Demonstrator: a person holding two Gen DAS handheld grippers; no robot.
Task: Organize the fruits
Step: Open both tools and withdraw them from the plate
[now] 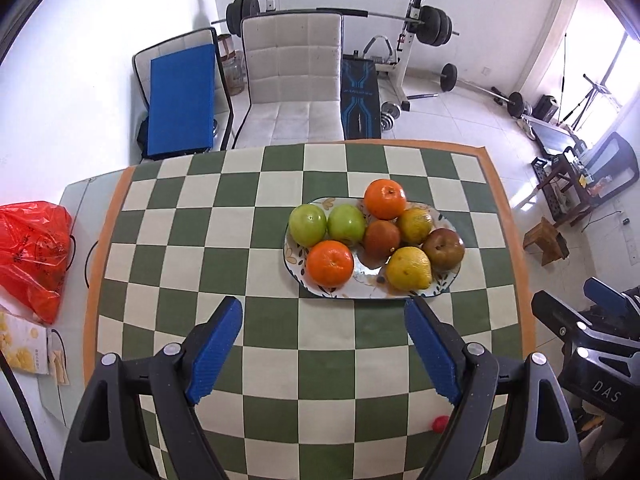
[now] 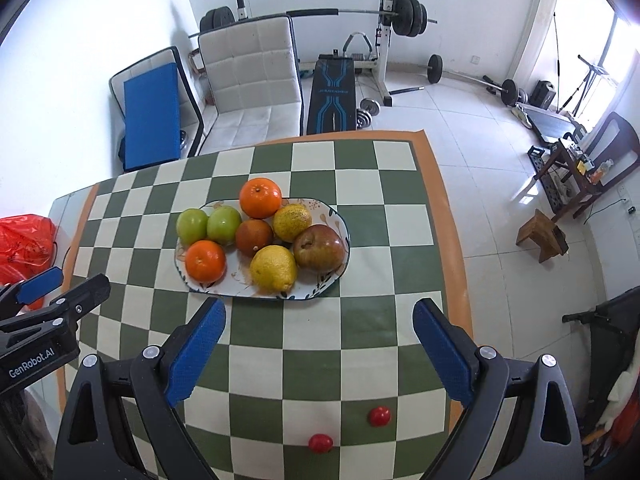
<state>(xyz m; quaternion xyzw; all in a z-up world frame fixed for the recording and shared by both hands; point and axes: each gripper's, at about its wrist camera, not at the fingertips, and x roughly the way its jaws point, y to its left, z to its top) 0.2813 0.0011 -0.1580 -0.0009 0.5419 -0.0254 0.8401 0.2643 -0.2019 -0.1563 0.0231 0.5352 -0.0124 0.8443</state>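
Note:
A patterned oval plate (image 1: pixel 362 284) (image 2: pixel 240 286) on the green-and-white checked cloth holds several fruits: two green apples (image 1: pixel 308 225) (image 2: pixel 192 226), two oranges (image 1: pixel 385 199) (image 2: pixel 260 197), a lemon (image 1: pixel 409 268) (image 2: pixel 273 268), a red-brown apple (image 1: pixel 443 249) (image 2: pixel 319 247). Two small red tomatoes (image 2: pixel 379 416) (image 2: pixel 320 443) lie on the cloth near the front edge; one (image 1: pixel 439 424) peeks out in the left wrist view. My left gripper (image 1: pixel 323 312) is open, short of the plate. My right gripper (image 2: pixel 318 312) is open too, nothing between its fingers.
A red plastic bag (image 1: pixel 32 256) and a yellow box (image 1: pixel 24 344) lie left of the cloth. Behind the table stand a white padded chair (image 1: pixel 292 76), a blue mat (image 1: pixel 180 100) and weight equipment (image 1: pixel 432 26). A wooden stool (image 2: pixel 540 236) stands on the floor at the right.

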